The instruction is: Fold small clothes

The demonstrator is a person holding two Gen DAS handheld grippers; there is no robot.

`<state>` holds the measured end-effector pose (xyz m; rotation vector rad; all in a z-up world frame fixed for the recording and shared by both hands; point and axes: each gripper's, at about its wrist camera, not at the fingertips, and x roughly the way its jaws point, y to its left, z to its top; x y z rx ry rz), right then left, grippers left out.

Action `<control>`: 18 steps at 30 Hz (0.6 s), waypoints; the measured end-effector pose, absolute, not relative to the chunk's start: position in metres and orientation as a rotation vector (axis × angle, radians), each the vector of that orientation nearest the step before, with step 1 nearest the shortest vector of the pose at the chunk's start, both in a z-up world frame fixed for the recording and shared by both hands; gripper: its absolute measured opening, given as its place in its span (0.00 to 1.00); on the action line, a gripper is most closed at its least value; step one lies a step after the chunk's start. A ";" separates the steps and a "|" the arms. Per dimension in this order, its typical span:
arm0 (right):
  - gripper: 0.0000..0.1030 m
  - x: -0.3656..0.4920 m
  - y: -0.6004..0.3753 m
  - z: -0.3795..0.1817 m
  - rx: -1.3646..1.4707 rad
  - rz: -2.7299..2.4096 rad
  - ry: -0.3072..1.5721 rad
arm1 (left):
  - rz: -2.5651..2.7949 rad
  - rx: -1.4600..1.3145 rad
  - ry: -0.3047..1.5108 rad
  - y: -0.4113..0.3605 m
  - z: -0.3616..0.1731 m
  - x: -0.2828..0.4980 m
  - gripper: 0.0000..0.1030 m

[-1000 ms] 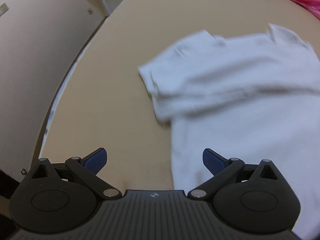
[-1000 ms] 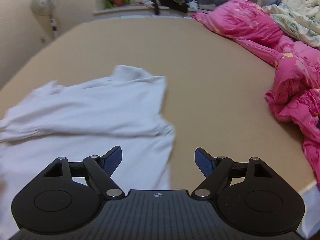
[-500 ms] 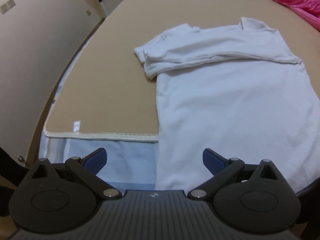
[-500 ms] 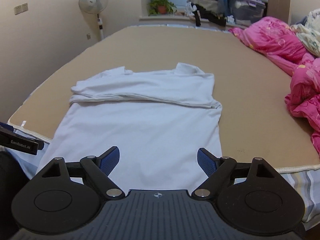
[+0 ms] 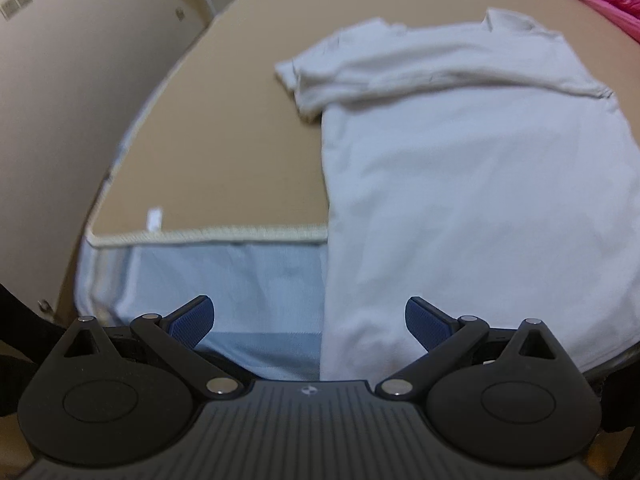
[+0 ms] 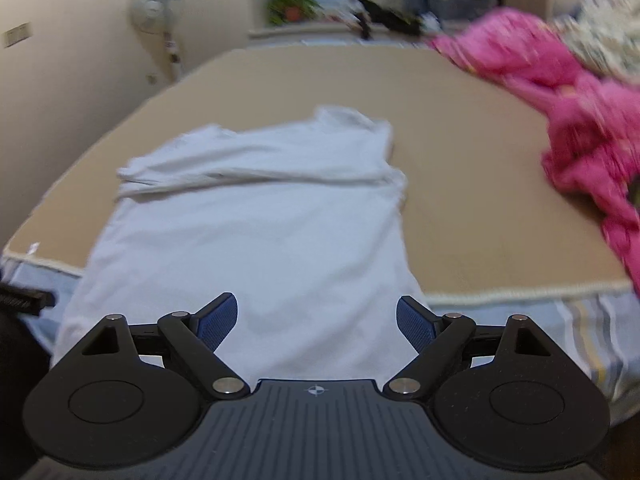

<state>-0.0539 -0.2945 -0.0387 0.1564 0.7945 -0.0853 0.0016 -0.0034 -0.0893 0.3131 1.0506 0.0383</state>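
Note:
A white T-shirt (image 5: 460,184) (image 6: 256,216) lies flat on the tan bed cover (image 5: 224,128) (image 6: 472,184), collar at the far end, both sleeves folded across the chest. Its hem hangs over the near bed edge. My left gripper (image 5: 310,318) is open above the shirt's near left edge, over the blue sheet, with nothing between its blue pads (image 5: 192,318). My right gripper (image 6: 318,322) is open above the hem, right of its middle, also with nothing in it. Neither gripper touches the cloth.
A pink quilt (image 6: 580,120) is bunched on the right side of the bed. A striped blue sheet (image 5: 224,280) (image 6: 592,328) shows below the cover's corded edge. A standing fan (image 6: 160,20) and a cluttered windowsill (image 6: 360,12) are at the far wall.
Both grippers have drawn back from the folded sleeves toward the near bed edge, so the whole shirt and its hem came into view. Both stay open with nothing in them.

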 end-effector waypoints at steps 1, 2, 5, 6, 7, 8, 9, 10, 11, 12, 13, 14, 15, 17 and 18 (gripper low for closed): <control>0.85 -0.049 -0.305 -0.048 0.181 -0.118 0.822 | 0.026 0.308 1.068 0.000 -0.098 0.006 0.97; 0.85 -0.045 -0.315 -0.056 0.200 -0.151 0.838 | 0.023 0.306 1.084 0.003 -0.106 0.010 0.97; 0.85 -0.036 -0.344 -0.083 0.273 -0.208 0.907 | -0.001 0.257 1.140 0.013 -0.127 0.020 0.97; 0.85 -0.034 -0.353 -0.089 0.309 -0.214 0.927 | -0.012 0.228 1.163 0.016 -0.134 0.024 0.97; 0.85 -0.031 -0.360 -0.095 0.338 -0.216 0.944 | -0.020 0.206 1.185 0.018 -0.139 0.027 0.97; 0.85 -0.028 -0.364 -0.101 0.353 -0.210 0.956 | -0.027 0.188 1.202 0.019 -0.144 0.030 0.97; 0.85 -0.024 -0.368 -0.105 0.358 -0.206 0.966 | -0.032 0.174 1.217 0.020 -0.149 0.033 0.97; 0.85 -0.019 -0.371 -0.109 0.349 -0.216 0.965 | -0.037 0.167 1.228 0.020 -0.153 0.036 0.97; 0.85 -0.013 -0.373 -0.113 0.329 -0.226 0.960 | -0.042 0.163 1.237 0.020 -0.157 0.038 0.98; 0.85 -0.007 -0.374 -0.117 0.308 -0.234 0.956 | -0.045 0.160 1.239 0.019 -0.159 0.039 0.99; 0.85 -0.001 -0.375 -0.121 0.294 -0.243 0.956 | -0.048 0.160 1.237 0.018 -0.160 0.039 1.00; 0.85 0.005 -0.377 -0.124 0.290 -0.249 0.963 | -0.051 0.162 1.237 0.017 -0.161 0.040 1.00; 0.85 0.014 -0.379 -0.131 0.293 -0.250 0.987 | -0.053 0.160 1.237 0.017 -0.161 0.040 1.00; 0.85 0.024 -0.381 -0.145 0.317 -0.243 1.046 | -0.054 0.144 1.238 0.019 -0.162 0.037 1.00; 0.85 0.026 -0.382 -0.152 0.334 -0.240 1.078 | -0.069 0.132 1.247 0.020 -0.162 0.036 1.00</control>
